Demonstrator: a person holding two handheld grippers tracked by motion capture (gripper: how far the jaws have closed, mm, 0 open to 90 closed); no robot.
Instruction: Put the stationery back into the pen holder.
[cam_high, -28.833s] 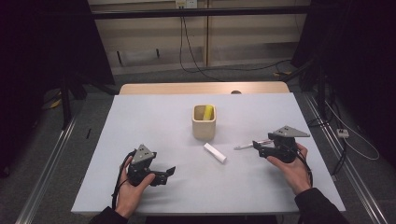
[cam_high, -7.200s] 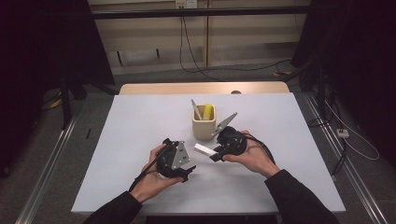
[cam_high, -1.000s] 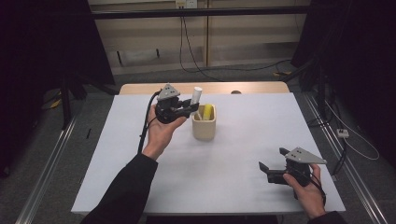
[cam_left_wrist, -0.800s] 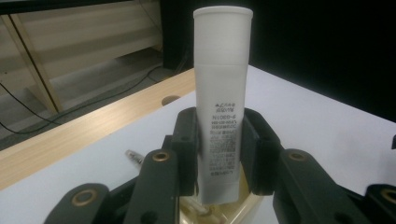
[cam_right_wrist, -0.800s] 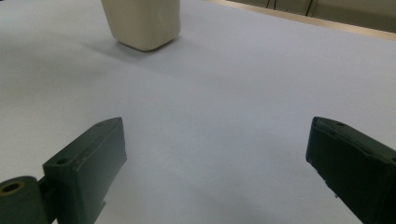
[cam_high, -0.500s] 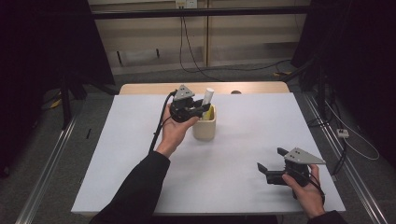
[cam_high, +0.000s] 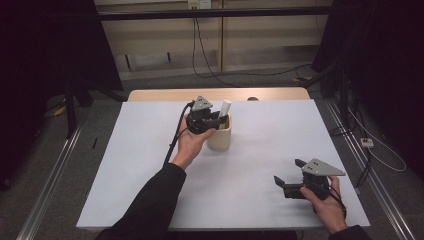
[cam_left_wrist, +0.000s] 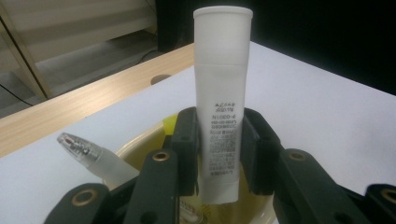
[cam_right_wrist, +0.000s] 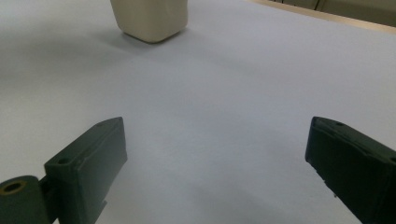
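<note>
My left gripper (cam_high: 216, 121) (cam_left_wrist: 219, 151) is shut on a white tube (cam_left_wrist: 223, 100) (cam_high: 225, 109), held upright with its cap up. The tube's lower end dips into the cream cup (cam_high: 220, 136) (cam_left_wrist: 135, 142) at the middle of the white table (cam_high: 150, 150). A clear-capped pen (cam_left_wrist: 88, 154) leans inside the cup, left of the tube. My right gripper (cam_high: 289, 184) (cam_right_wrist: 215, 163) rests open near the table's front right, jaws wide apart over bare tabletop, pointing toward the cup (cam_right_wrist: 149, 18).
A wooden strip (cam_high: 165, 94) (cam_left_wrist: 70, 109) runs along the table's far edge. Cables (cam_high: 210, 55) trail on the floor behind. A metal rail (cam_high: 50, 185) runs along the table's left side, and dark curtains stand at both sides.
My left gripper has carried the white tube to the right and downward, from left of the cup to over it, with the tube's lower end now in the cup. The right gripper stayed put.
</note>
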